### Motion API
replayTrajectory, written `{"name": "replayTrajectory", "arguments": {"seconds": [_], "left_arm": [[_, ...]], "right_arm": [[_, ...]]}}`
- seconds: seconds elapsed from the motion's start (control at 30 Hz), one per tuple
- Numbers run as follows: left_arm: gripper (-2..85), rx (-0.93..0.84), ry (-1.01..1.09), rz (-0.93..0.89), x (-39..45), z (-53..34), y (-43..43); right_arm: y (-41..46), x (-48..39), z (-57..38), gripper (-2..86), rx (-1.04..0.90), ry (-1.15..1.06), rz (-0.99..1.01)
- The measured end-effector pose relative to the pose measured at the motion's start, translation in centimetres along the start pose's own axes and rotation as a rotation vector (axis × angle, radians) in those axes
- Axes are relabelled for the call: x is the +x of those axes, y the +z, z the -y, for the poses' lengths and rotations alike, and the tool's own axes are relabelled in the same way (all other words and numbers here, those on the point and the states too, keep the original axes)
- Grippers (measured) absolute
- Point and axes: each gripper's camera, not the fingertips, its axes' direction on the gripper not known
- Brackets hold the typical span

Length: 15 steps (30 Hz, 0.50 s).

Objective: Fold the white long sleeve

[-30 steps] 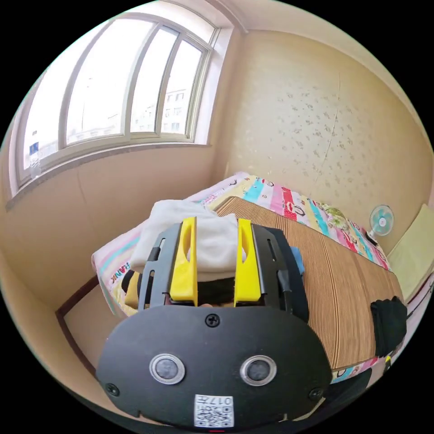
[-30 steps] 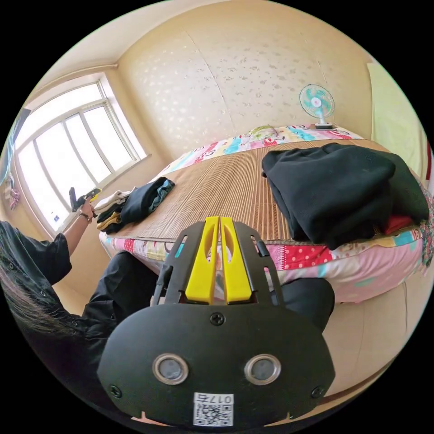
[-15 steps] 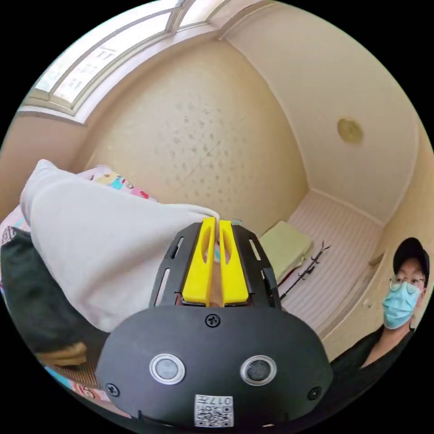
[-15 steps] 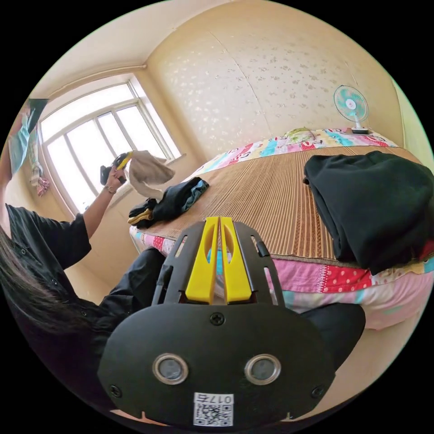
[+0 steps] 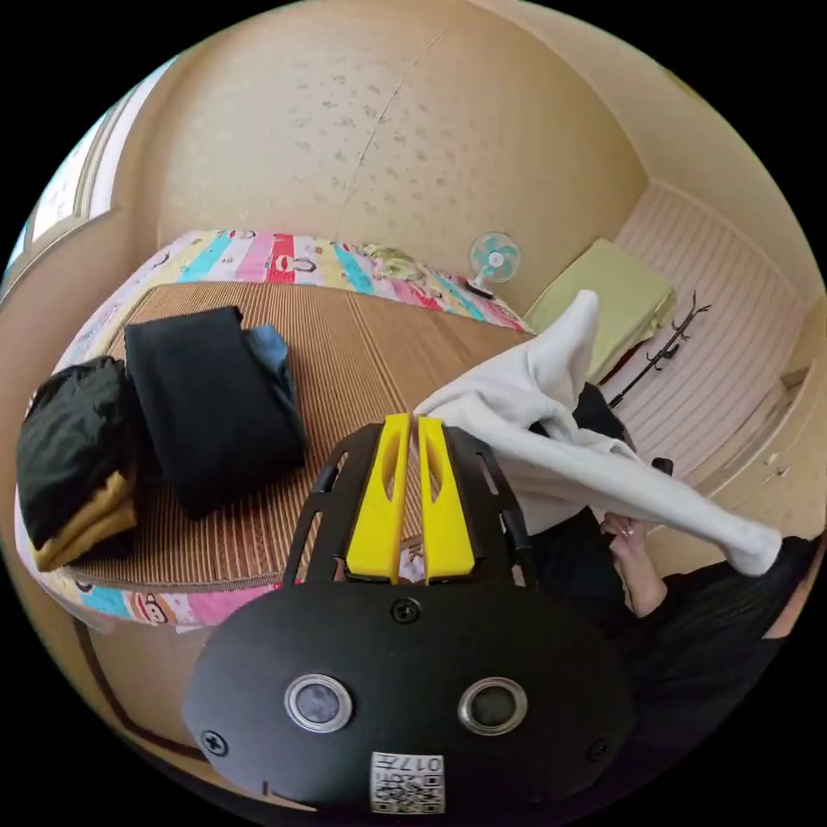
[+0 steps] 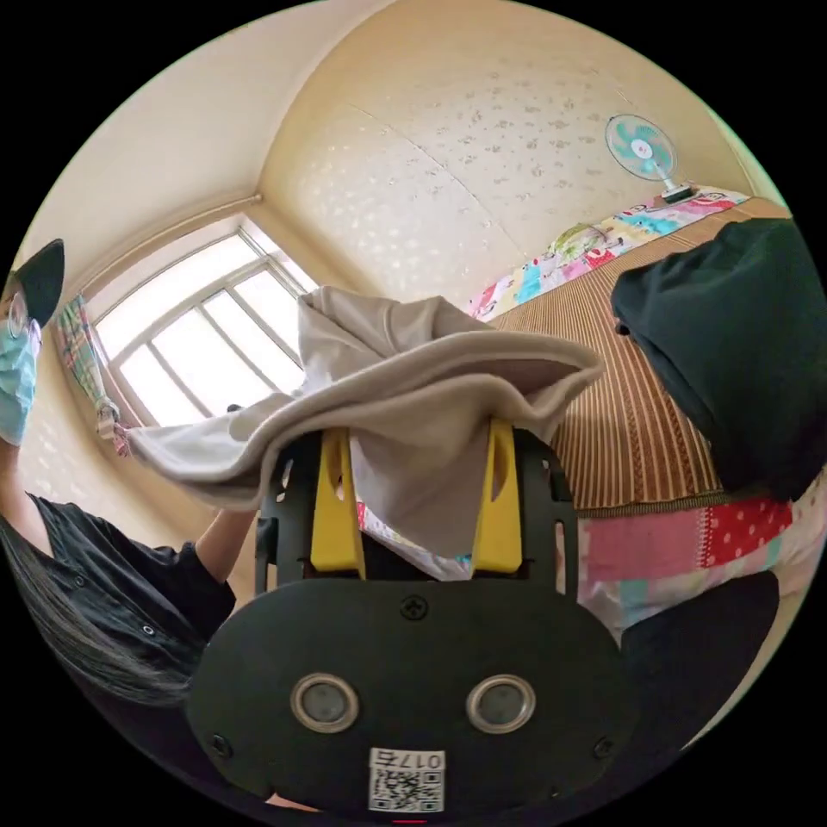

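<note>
The white long sleeve hangs in the air off the bed's near edge, one sleeve trailing to the lower right. My left gripper is shut on an edge of it, the yellow jaws pressed together. In the right gripper view the same white garment drapes over and between the jaws of my right gripper. Those jaws stand wide apart, and cloth hangs in the gap between them. The cloth hides the tips of both jaws.
A bed with a striped straw mat holds a folded black garment and a black and mustard pile. Another black pile lies nearby. A small fan stands at the bed's far side. The person's dark shirt is at the left.
My left gripper shut on the white garment, lifted it off the clothes pile and swung it over to the person's side. My right gripper opened, and the cloth now lies between its jaws.
</note>
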Motion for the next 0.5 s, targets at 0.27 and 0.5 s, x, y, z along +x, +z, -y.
{"name": "replayTrajectory", "arguments": {"seconds": [0.27, 0.5], "left_arm": [[12.3, 0.079, -0.175, -0.078, -1.1, -8.4, -1.0], [16.1, -0.033, 0.384, -0.378, 14.8, -7.2, -2.7]], "right_arm": [[4.7, 2.3, -4.4, 6.5, -0.378, 0.052, -0.198], [3.3, 2.7, -4.5, 6.1, -0.339, 0.077, -0.138]]}}
